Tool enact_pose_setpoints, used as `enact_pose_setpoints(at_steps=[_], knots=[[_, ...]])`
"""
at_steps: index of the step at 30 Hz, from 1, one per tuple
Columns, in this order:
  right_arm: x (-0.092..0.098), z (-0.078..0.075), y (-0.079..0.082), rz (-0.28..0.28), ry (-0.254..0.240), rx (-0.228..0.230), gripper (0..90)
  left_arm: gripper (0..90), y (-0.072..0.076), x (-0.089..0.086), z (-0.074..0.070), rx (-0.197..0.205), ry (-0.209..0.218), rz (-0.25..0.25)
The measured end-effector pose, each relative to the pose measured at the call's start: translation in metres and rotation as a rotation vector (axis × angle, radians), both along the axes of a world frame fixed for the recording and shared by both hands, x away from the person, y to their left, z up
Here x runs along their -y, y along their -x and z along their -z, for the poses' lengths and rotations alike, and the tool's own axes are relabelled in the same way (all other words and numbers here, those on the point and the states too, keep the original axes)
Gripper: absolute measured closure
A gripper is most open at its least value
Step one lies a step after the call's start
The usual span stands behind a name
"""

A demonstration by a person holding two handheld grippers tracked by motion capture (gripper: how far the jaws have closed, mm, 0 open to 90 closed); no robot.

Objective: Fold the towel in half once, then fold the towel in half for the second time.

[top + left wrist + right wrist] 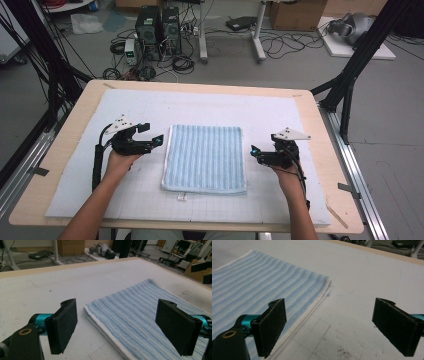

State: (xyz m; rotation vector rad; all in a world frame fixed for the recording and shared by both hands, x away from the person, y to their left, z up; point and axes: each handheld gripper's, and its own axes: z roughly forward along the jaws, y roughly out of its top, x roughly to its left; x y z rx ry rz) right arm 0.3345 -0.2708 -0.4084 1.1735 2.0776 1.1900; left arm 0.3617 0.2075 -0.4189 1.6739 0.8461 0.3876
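A folded light-blue striped towel (205,159) lies flat in the middle of the white mat (150,107). My left gripper (152,133) hovers just off the towel's left edge, open, with nothing between its pads. In the left gripper view the towel (140,315) and its white-hemmed edge run under the gap of that gripper (120,322). My right gripper (256,155) sits just off the towel's right edge, also open and empty. In the right gripper view the towel (262,282) lies behind the left jaw of that gripper (337,325), with bare mat under the gap.
The mat covers most of a wooden table (75,125). Black frame struts (350,75) stand at the table's far corners. Computer towers (159,30), cables and a cardboard box (297,14) sit on the floor beyond the far edge.
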Motion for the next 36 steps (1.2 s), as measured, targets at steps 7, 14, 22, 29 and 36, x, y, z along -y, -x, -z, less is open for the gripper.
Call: enact_pose_setpoints(at_steps=[7, 14, 22, 29, 36], knots=[[0.004, -0.002, 0.001, 0.001, -0.011, 0.007, 11.3, 18.2, -0.002, -0.001, 0.002, -0.012, 0.011, 0.001], [0.002, -0.001, 0.001, -0.003, -0.002, 0.000, 11.2, 18.2, -0.002, -0.002, 0.002, -0.020, 0.018, -0.003], [0.002, 0.001, 0.002, -0.009, -0.002, -0.007, 11.2, 18.1, -0.007, -0.003, 0.004, -0.029, 0.049, -0.023], [0.002, 0.001, 0.003, -0.018, -0.012, -0.008, 11.2, 20.8, -0.027, 0.004, -0.002, -0.051, -0.020, -0.068], [0.002, 0.002, 0.002, -0.023, -0.021, -0.016, 11.2, 26.3, -0.060, 0.018, 0.006, -0.130, -0.077, -0.069]])
